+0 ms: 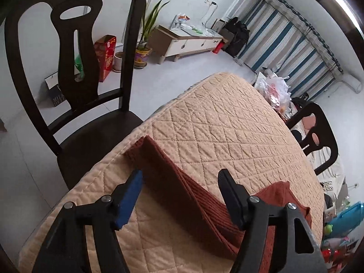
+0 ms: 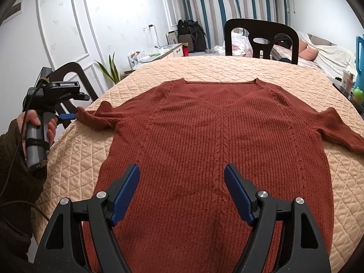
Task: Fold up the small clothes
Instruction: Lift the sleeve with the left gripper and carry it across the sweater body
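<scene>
A rust-red knitted V-neck sweater (image 2: 204,136) lies flat, front up, on the beige quilted table cover (image 2: 227,68), with both short sleeves spread out. My right gripper (image 2: 182,168) hovers open over the sweater's lower body with nothing between its blue pads. My left gripper (image 1: 180,174) stands open at the left sleeve (image 1: 159,159); the sleeve lies on the cover between the jaws, and the pads do not press on it. In the right wrist view, a blue fingertip (image 2: 68,116) of the left gripper sits just beside the sleeve's cuff.
A dark wooden chair (image 1: 91,91) stands close to the table's left edge and another (image 2: 261,38) at the far side. Plastic bags (image 1: 275,91) sit near the far edge. A person's hand (image 2: 34,122) holds the left gripper's handle.
</scene>
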### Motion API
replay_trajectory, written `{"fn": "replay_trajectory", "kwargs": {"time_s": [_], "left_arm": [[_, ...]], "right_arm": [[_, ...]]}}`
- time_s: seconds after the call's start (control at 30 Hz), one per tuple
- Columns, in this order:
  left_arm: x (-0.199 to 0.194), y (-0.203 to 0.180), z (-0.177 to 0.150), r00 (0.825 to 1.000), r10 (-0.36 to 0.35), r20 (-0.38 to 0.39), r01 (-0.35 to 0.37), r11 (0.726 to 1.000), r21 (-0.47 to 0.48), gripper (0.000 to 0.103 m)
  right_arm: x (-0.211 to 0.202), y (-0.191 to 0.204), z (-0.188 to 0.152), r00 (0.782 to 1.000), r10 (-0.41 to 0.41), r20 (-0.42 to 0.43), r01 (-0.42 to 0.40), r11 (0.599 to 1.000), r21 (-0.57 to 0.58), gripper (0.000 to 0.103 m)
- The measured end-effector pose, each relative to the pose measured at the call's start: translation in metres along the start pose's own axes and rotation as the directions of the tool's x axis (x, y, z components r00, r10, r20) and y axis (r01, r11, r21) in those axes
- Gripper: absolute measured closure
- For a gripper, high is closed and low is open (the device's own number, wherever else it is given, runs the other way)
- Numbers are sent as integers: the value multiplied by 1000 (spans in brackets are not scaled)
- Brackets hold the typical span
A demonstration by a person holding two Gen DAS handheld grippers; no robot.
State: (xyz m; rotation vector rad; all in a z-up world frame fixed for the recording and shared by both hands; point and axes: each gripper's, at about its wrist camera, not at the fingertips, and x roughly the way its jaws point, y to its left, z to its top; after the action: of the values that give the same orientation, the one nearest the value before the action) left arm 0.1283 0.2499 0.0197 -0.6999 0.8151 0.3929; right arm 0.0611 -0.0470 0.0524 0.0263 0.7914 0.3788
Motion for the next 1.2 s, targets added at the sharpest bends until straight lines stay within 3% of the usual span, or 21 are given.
{"fn": "replay_trajectory", "kwargs": {"time_s": [0.17, 0.23, 0.33, 0.57, 0.83, 1.2], "left_arm": [[2, -2, 0, 1000, 24, -17, -23, 999, 35, 77], [4, 1, -1, 999, 19, -27, -18, 999, 27, 89], [-2, 3, -3, 1000, 1, 1, -1, 1000, 19, 96], [-26, -4, -7, 990, -120, 81, 118, 993, 29, 96], [-41, -47, -20, 975, -195, 110, 173, 968, 184, 96], [-56, -114, -61, 930, -367, 25, 327, 857, 398, 96]], "right_arm": [[1, -3, -1, 1000, 7, -9, -6, 1000, 13, 27], [2, -4, -1, 1000, 10, -11, -10, 1000, 17, 27], [1, -5, -1, 1000, 15, -11, -14, 1000, 21, 27], [2, -6, -1, 1000, 23, -13, -23, 999, 33, 27], [-3, -9, -2, 1000, 27, -4, -26, 998, 50, 27], [-9, -21, -2, 999, 33, 1, -33, 995, 98, 27]]}}
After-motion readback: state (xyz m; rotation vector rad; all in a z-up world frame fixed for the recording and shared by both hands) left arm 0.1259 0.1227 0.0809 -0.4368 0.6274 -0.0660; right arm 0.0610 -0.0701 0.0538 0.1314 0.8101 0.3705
